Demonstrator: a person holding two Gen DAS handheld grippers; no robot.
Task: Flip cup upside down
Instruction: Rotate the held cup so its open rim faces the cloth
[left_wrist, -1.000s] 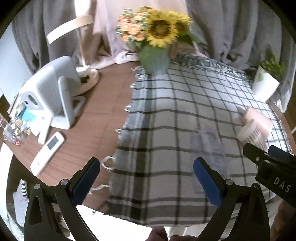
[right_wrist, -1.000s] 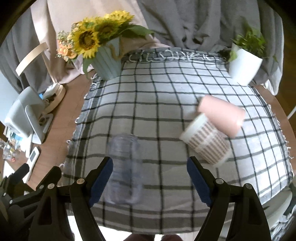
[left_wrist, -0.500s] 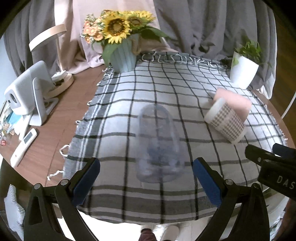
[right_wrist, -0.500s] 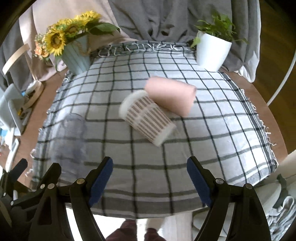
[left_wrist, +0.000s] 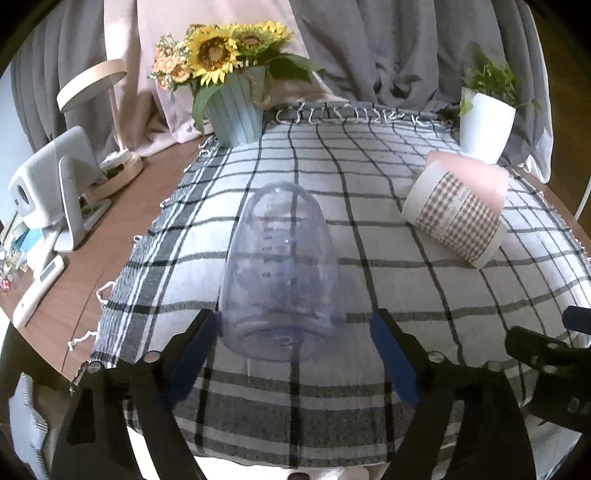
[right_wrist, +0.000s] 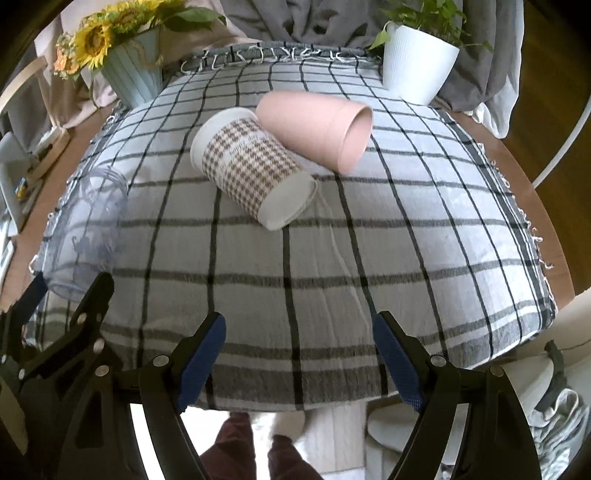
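Btwn open left gripper fingers: clear cup

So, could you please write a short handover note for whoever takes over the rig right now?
Left gripper: open, low over the checked cloth, its fingers on either side of the base end of the clear cup, not closed on it.
Right gripper: open, empty, short of the other cups.
All three cups lie on their sides: the clear one at left, the houndstooth paper cup and the pink cup touching at mid-cloth.
Done: no cup is flipped.
Left: grip a cup and stand it mouth down.
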